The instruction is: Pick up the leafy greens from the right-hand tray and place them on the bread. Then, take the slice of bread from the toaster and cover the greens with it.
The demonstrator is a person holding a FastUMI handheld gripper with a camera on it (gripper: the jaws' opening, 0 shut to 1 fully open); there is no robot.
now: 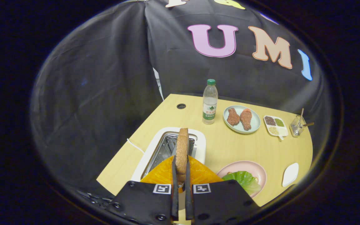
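Gripper — clamped on bread slice

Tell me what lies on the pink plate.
A leafy green lies on the pink plate, beside the gripper, which is shut on the bread slice. The greens cover whatever sits beneath them, so bread there cannot be confirmed.

Pale wooden counter carrying a toaster at 9 o'clock, bottle and drumstick plate at 12, seasoning dish at 2, pink plate at 6.
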